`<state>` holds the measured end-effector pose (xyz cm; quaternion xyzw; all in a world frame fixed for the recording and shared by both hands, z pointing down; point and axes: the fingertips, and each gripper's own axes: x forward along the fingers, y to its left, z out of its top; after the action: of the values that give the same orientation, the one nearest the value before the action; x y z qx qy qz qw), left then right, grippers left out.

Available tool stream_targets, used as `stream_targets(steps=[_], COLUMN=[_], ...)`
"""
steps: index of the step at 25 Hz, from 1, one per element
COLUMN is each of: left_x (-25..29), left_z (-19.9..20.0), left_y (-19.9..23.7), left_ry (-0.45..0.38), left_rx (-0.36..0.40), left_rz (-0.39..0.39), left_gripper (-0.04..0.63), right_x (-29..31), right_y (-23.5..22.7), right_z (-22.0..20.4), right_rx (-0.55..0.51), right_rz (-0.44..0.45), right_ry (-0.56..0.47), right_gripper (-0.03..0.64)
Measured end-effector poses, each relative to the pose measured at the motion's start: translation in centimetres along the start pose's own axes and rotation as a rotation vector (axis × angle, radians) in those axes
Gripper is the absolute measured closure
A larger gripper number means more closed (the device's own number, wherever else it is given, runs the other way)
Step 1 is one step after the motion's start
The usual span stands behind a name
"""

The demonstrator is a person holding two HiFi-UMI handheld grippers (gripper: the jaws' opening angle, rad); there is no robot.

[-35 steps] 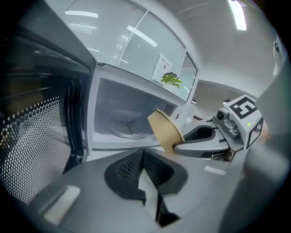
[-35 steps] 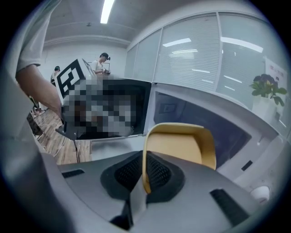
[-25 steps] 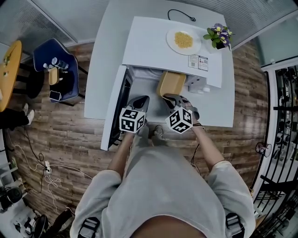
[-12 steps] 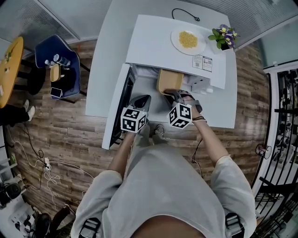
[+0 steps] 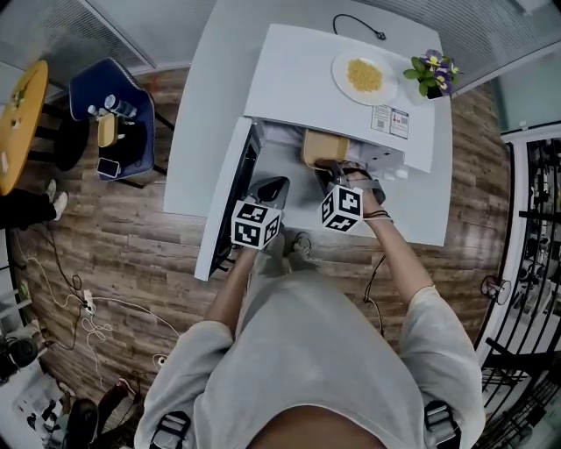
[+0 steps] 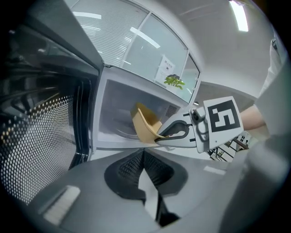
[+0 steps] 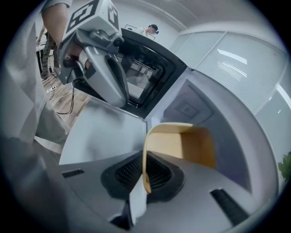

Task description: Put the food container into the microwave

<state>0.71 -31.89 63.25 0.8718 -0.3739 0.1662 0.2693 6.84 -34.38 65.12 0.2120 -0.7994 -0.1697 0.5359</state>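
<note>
The tan food container [image 5: 323,146] sits tilted in the mouth of the white microwave [image 5: 289,79], half under its top. My right gripper [image 5: 330,174] is shut on the container's near rim. In the right gripper view the thin rim [image 7: 145,159] runs between the jaws and the container [image 7: 186,145] faces the grey cavity. My left gripper [image 5: 268,188] hovers shut and empty in front of the opening, beside the open door [image 5: 230,203]. The left gripper view shows the container [image 6: 144,124] inside the cavity and the right gripper [image 6: 176,132] holding it.
On top of the microwave lie a plate of yellow food [image 5: 363,76] and a small potted plant [image 5: 431,71]. A black cable [image 5: 355,24] runs behind on the white table [image 5: 197,114]. A blue chair [image 5: 110,118] stands on the floor at the left.
My right gripper has carried the container forward, deeper into the microwave opening. The left gripper has stayed beside the door, shut.
</note>
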Motion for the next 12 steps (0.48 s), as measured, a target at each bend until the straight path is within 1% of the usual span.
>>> stream_targets(steps=[12], left_x=[-0.4], left_z=[-0.5], left_y=[0.5], left_ry=[0.003], left_rx=[-0.006], left_rz=[0.012], left_gripper=[0.584], right_x=[2.2], right_y=[-2.9], right_z=[-0.2], right_rx=[0.008], right_rz=[-0.029], right_ry=[0.015], right_gripper=[0.595])
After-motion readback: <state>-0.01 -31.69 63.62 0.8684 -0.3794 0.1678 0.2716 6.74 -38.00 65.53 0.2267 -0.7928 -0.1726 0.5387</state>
